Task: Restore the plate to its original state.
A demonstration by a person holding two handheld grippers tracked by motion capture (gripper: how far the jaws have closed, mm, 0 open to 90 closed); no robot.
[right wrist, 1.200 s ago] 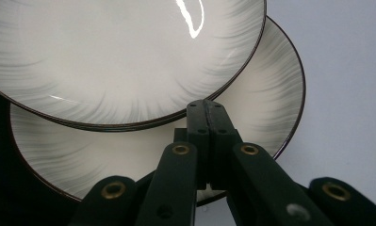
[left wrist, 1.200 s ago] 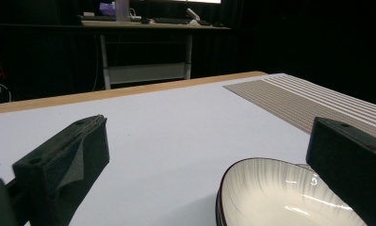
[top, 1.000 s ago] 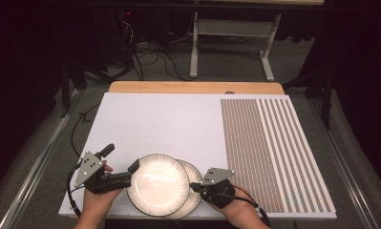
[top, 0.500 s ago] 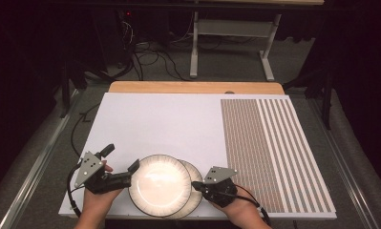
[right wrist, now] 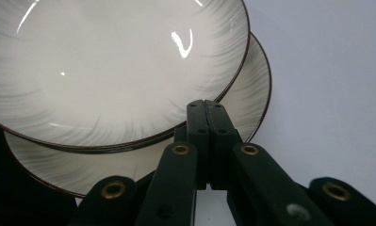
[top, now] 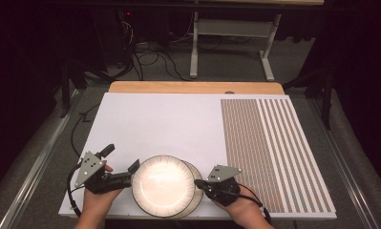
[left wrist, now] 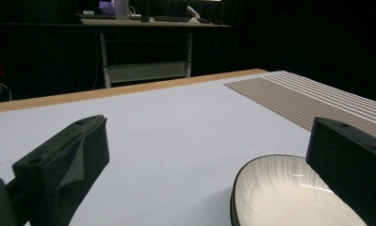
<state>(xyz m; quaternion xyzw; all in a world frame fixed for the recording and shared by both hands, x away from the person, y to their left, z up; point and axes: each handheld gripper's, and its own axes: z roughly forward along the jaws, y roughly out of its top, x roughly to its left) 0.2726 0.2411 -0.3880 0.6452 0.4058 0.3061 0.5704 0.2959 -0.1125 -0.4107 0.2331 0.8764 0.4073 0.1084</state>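
Observation:
Two white plates with dark rims lie overlapped near the table's front edge. The upper plate (top: 163,185) (right wrist: 115,61) covers most of the lower plate (top: 196,193) (right wrist: 242,103), which peeks out to the right. My left gripper (top: 120,160) (left wrist: 209,127) is open just left of the upper plate (left wrist: 289,193). One of its jaws stands at that plate's near rim and nothing is between them. My right gripper (top: 199,183) (right wrist: 204,104) is shut, with nothing between its jaws. Its tips lie over the lower plate, right at the upper plate's rim.
The plates rest on a white board (top: 169,124) with a brown striped mat (top: 269,148) on its right part. A wooden strip (top: 193,87) runs along the back edge. Behind the table are cables and a desk frame (top: 231,43) on the dark floor.

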